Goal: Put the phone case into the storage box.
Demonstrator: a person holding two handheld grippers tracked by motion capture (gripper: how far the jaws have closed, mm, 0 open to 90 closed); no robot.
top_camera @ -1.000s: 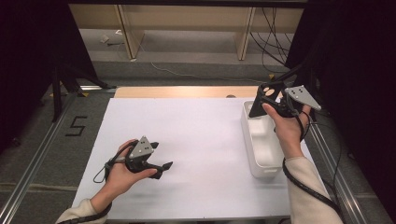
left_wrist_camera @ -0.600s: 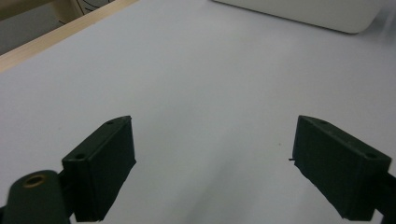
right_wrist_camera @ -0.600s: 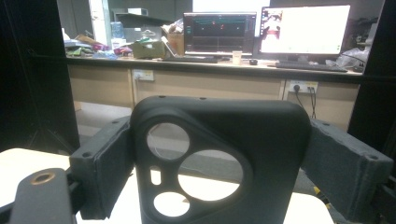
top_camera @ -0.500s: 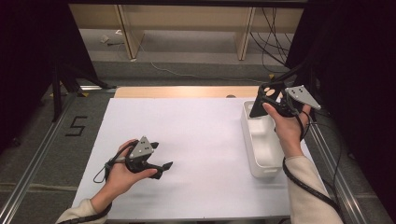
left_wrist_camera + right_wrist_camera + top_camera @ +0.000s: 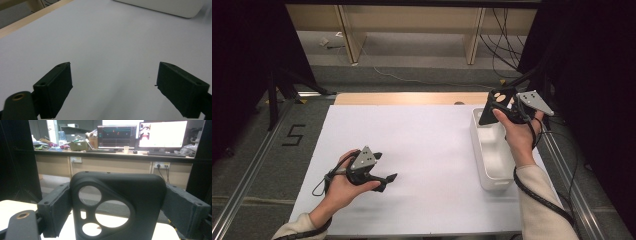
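A black phone case (image 5: 147, 195) with round camera cut-outs stands upright between the pads of my right gripper (image 5: 118, 207), which is shut on its two sides. In the high view this right gripper (image 5: 498, 112) holds the phone case (image 5: 493, 104) in the air above the far end of a white bin (image 5: 476, 145). My left gripper (image 5: 384, 167) rests low over the white sheet at the near left, lying on its side. In the left gripper view the left gripper (image 5: 115, 75) is open, with bare white sheet between its jaws.
A white sheet (image 5: 427, 140) covers the table, with a wooden strip (image 5: 412, 98) along its far edge. The bin's side (image 5: 162, 6) shows ahead of the left gripper. Metal rails (image 5: 247, 180) run along both sides. A desk with monitors (image 5: 140, 135) stands beyond the table.
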